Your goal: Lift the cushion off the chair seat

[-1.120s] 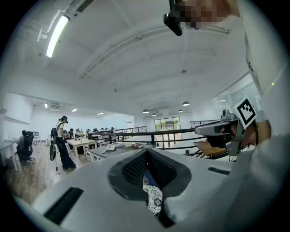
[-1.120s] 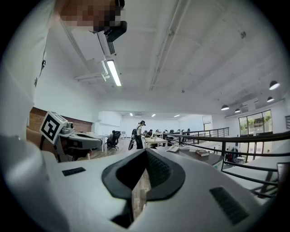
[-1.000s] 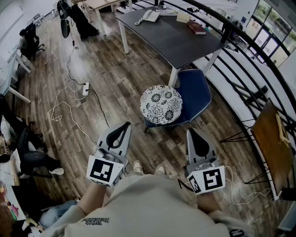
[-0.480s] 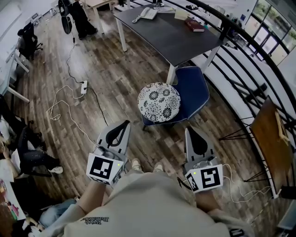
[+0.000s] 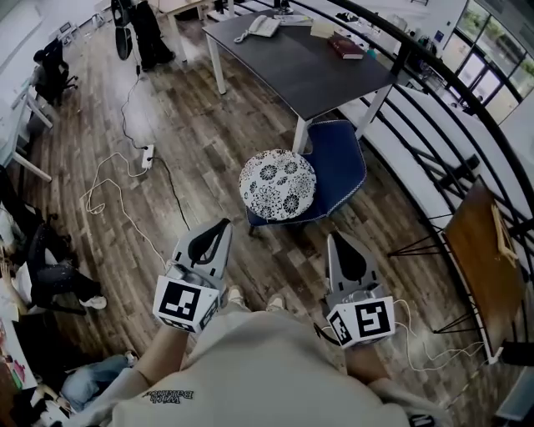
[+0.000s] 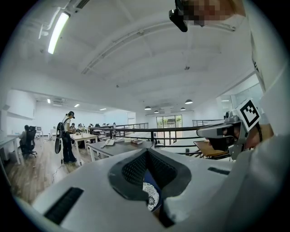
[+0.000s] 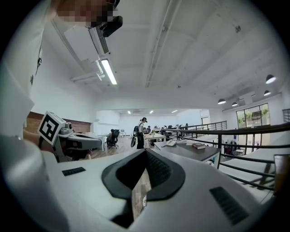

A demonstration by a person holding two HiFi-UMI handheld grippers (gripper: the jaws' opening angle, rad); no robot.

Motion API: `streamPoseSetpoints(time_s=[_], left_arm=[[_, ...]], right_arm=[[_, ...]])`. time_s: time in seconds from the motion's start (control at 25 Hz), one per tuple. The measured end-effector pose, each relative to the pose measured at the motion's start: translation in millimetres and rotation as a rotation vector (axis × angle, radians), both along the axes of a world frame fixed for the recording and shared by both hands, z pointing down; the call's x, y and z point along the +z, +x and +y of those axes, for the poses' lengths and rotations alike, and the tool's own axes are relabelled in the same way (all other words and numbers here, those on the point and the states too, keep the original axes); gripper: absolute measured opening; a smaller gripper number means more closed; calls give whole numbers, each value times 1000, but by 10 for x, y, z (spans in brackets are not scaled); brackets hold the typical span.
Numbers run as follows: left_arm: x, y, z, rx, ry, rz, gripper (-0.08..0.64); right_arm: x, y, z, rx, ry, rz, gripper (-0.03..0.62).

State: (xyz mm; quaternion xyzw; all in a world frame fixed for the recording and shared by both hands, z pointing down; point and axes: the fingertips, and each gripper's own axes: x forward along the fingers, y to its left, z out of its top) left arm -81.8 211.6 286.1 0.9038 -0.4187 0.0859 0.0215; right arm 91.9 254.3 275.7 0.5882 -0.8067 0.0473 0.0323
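A round white cushion with a dark floral print (image 5: pixel 278 184) lies on the seat of a blue chair (image 5: pixel 338 171) beside a dark table. My left gripper (image 5: pixel 222 223) is shut and empty, held near my body, short of the chair and to its left. My right gripper (image 5: pixel 334 238) is also shut and empty, just in front of the chair's near edge. In the left gripper view a sliver of the cushion (image 6: pixel 152 198) shows through the closed jaws. The right gripper view shows only wooden floor (image 7: pixel 140 192) through its jaws.
A dark table (image 5: pixel 296 58) with a phone (image 5: pixel 261 26) and a book (image 5: pixel 344 47) stands behind the chair. A black railing (image 5: pixel 442 79) runs along the right. A power strip and white cables (image 5: pixel 125 171) lie on the floor at left. A wooden board (image 5: pixel 488 267) leans at right.
Both grippers and my view have moved forward toward the chair; the cushion and chair now sit slightly higher and further left in the head view. Both jaws stayed shut.
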Motion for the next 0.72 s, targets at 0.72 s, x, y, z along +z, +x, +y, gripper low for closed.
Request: streamPoseSetpoints(time_s=[0.72], left_arm=[[-44,339,132,-21,20,25,5]], right_arm=[[-87,234,-83,-25,62,-6,2]])
